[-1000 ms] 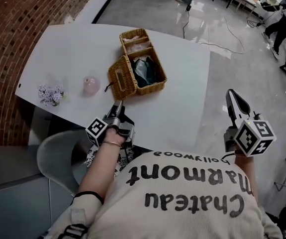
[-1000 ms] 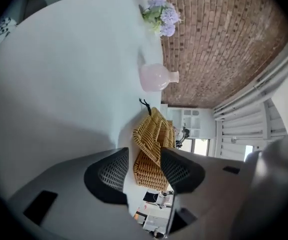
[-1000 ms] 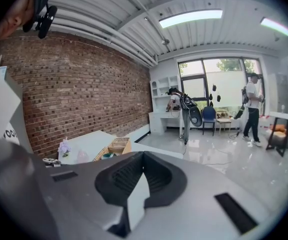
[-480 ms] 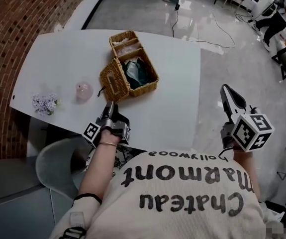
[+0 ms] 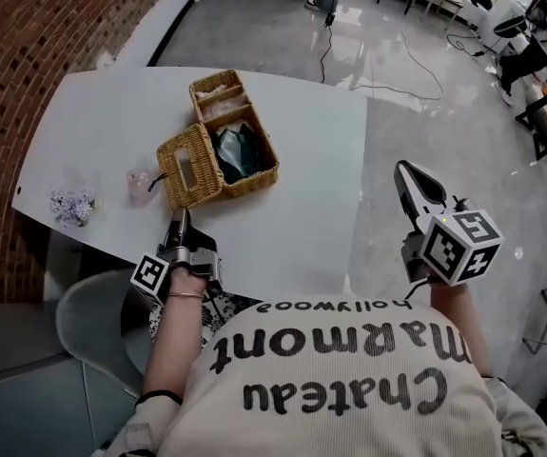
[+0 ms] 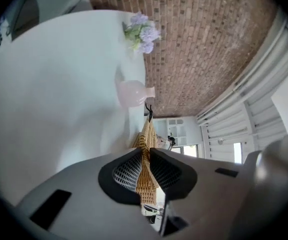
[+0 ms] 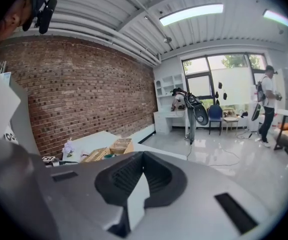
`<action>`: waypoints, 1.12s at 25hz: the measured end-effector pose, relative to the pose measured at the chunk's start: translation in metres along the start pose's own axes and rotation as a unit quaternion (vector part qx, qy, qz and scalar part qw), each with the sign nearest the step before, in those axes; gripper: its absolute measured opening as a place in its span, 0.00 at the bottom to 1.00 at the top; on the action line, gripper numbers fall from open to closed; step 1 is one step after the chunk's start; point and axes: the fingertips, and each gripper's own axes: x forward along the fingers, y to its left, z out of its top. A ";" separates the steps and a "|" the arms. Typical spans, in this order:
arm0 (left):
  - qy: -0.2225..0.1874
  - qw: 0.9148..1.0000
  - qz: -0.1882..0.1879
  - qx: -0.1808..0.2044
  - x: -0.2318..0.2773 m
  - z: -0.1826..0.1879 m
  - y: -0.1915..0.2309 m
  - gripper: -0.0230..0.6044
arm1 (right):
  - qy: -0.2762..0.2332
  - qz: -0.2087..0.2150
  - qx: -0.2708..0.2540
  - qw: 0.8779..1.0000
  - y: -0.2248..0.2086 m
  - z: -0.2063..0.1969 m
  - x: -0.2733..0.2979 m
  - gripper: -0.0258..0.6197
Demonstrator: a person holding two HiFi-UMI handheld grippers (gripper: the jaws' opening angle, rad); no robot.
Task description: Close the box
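Note:
A wicker box [image 5: 251, 175] stands open on the white table [image 5: 302, 169], with dark cloth [image 5: 233, 150] inside. Its lid [image 5: 189, 165] leans out to the left. My left gripper [image 5: 179, 215] is at the lid's near edge. In the left gripper view the lid [image 6: 146, 134] shows edge-on and its wicker fills the narrow gap of the left gripper [image 6: 145, 171], whose jaws have just been closing. My right gripper [image 5: 404, 169] hangs off the table's right side, shut and holding nothing. In the right gripper view the box [image 7: 108, 150] lies far off past the right gripper [image 7: 141, 156].
A pink vase [image 5: 140, 184] and a small bunch of lilac flowers [image 5: 70, 205] sit on the table left of the lid. A grey chair [image 5: 92, 322] stands under the table's near edge. A cable [image 5: 387, 74] and furniture lie on the shiny floor to the right.
The left gripper's jaws went from wide apart to narrow around the lid's edge, and the gripper rose a little. The lid now shows edge-on. The right gripper has hardly moved.

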 end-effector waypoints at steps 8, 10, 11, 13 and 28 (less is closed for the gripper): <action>-0.016 0.985 -0.011 0.170 -0.004 -0.013 -0.067 0.09 | 0.000 0.059 0.000 0.998 -0.020 0.015 0.027 0.04; -0.014 0.973 -0.002 0.232 -0.003 -0.019 -0.079 0.09 | 0.001 0.073 0.000 0.997 -0.023 0.017 0.034 0.04; -0.014 0.964 0.006 0.264 -0.002 -0.020 -0.084 0.09 | 0.003 0.079 -0.001 0.997 -0.024 0.017 0.038 0.04; -0.018 0.950 0.020 0.312 -0.003 -0.022 -0.091 0.08 | 0.011 0.091 -0.002 0.996 -0.024 0.014 0.044 0.04; -0.002 0.846 0.065 0.529 0.016 -0.061 -0.133 0.08 | 0.034 0.133 0.069 0.988 -0.043 -0.005 0.066 0.04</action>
